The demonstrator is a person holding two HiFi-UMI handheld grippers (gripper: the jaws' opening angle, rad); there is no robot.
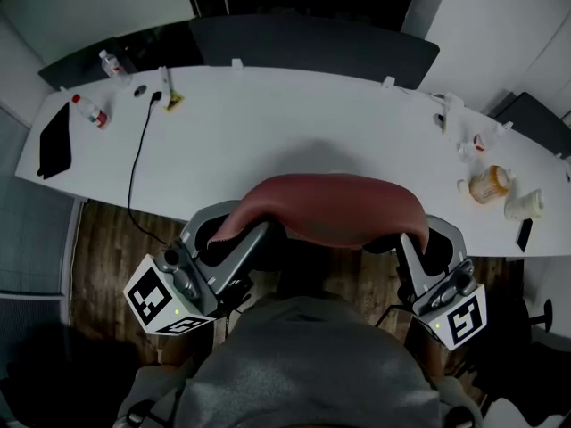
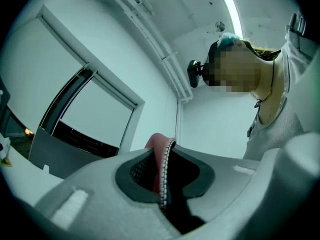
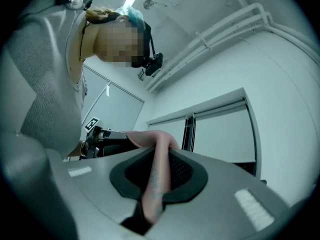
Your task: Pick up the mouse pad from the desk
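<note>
Pickup nearing completion, it appears: left gripper (image 1: 230,237) and right gripper (image 1: 413,242) are each clamping one end of the pad (image 1: 335,205), which is hanging between them above the desk (image 1: 294,114). Next, both grips likely need keeping level and firm.

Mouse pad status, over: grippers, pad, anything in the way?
Both shut: left gripper and right gripper on the mouse pad ends. Pad held up off the desk, bowed. Cable well clear; nothing blocking.

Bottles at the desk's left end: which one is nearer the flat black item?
The bottle with red on it, just beside the flat black item. The other bottle sits further back, near the desk's far edge.
</note>
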